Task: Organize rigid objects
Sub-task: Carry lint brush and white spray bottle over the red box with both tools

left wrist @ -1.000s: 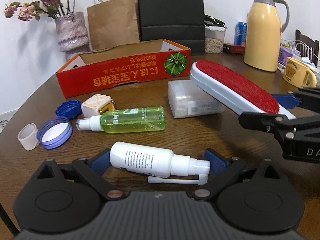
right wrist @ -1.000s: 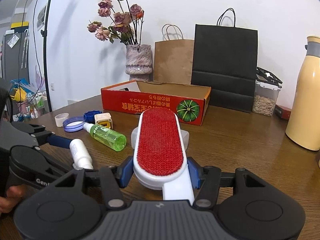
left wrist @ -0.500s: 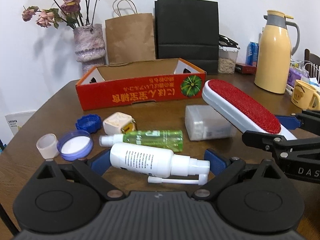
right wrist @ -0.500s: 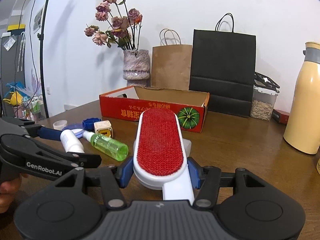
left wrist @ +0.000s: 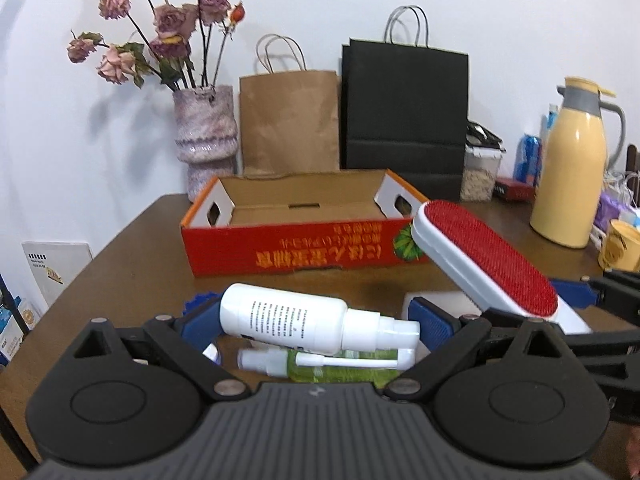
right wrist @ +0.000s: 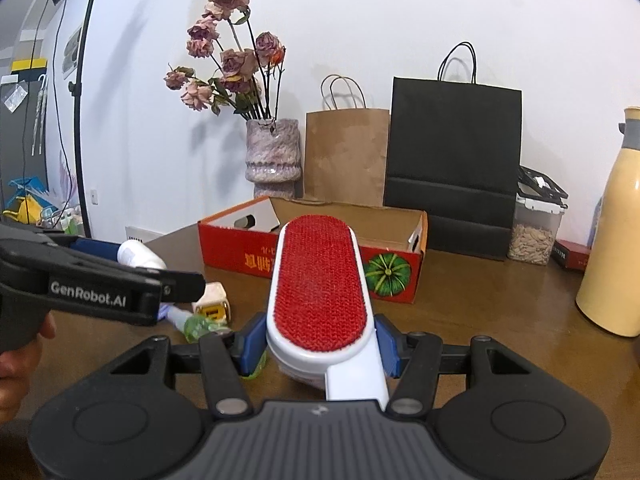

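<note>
Two things are held clear of the table [left wrist: 132,272], one per tool. The left tool [left wrist: 316,330] is clamped across a white spray bottle [left wrist: 284,322] lying crosswise, nozzle toward the right; it looks light, stiff and smooth, so a grip on the broad body suits it better than the thin nozzle. The right tool [right wrist: 320,338] grips a red lint brush [right wrist: 320,280] at the neck by its white handle, long axis pointing ahead at the red cardboard box [right wrist: 312,258]. The brush is probably light, though front-heavy in this hold.
</note>
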{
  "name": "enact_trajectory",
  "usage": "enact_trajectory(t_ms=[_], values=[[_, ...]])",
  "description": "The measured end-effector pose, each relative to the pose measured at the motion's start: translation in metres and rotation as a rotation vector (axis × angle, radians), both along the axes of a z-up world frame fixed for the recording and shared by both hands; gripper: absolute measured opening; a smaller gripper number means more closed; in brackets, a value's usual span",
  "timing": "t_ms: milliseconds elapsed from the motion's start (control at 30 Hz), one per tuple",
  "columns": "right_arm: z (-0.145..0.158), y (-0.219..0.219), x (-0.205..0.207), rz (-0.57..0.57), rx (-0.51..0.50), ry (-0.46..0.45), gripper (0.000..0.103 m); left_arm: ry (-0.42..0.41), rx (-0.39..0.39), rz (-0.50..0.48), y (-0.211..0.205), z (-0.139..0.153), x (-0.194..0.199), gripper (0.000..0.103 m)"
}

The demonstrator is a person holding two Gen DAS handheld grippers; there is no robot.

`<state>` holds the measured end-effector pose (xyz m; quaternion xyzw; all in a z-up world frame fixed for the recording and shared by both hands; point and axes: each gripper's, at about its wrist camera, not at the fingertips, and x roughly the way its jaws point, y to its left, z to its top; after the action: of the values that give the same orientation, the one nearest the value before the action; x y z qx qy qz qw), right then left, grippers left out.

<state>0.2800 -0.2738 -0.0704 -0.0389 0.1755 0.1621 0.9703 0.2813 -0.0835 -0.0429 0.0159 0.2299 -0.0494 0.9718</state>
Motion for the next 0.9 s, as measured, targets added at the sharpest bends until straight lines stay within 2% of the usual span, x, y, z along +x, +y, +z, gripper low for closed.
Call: enact_trajectory(t_ms=[533,900], values=[[0.017,0.017,0.054,-0.016,0.027,-0.034,0.055,-0.062,-0.038,0.067,0.011,0.024,0.057,0.099],[0.026,0.023,0.101,-0.039,0.049,-0.058,0.055,-0.077,-0.064,0.12,0.015,0.028,0.102,0.099]])
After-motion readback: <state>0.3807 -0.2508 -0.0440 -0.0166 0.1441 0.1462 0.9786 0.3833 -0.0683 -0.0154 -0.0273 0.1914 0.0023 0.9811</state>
